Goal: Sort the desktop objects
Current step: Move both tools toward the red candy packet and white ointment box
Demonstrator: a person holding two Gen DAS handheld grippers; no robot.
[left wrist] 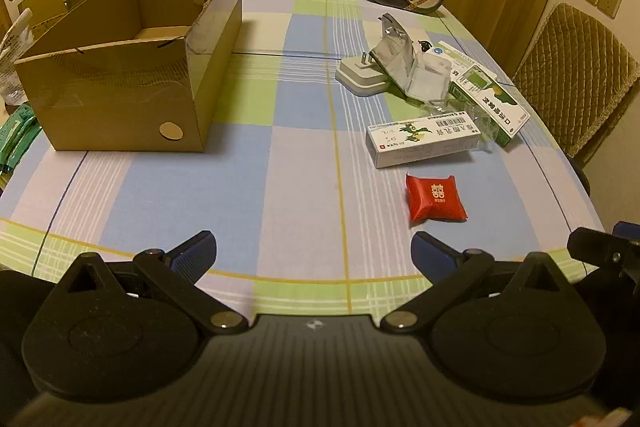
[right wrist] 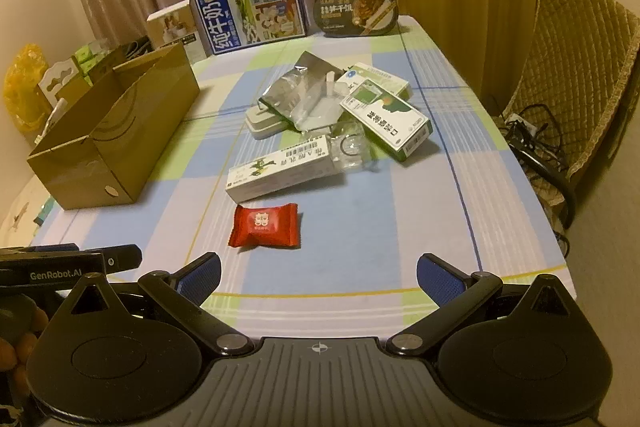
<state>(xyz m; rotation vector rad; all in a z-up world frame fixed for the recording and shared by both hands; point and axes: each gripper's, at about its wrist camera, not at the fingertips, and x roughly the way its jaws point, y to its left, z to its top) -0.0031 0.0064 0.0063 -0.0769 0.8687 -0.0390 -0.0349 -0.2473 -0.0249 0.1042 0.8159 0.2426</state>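
Blue-padded left claw [left wrist: 314, 251] and right claw [right wrist: 319, 273] hover wide apart (both empty).

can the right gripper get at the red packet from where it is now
Probably yes. The right gripper is open and the red packet lies alone on the tablecloth just ahead of its fingers, slightly left, with nothing between them. The white box sits behind it, apart.

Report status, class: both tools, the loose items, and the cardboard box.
Left tool open, right tool open, both empty. Red packet nearest, loose. Cardboard box open. Path unobstructed.
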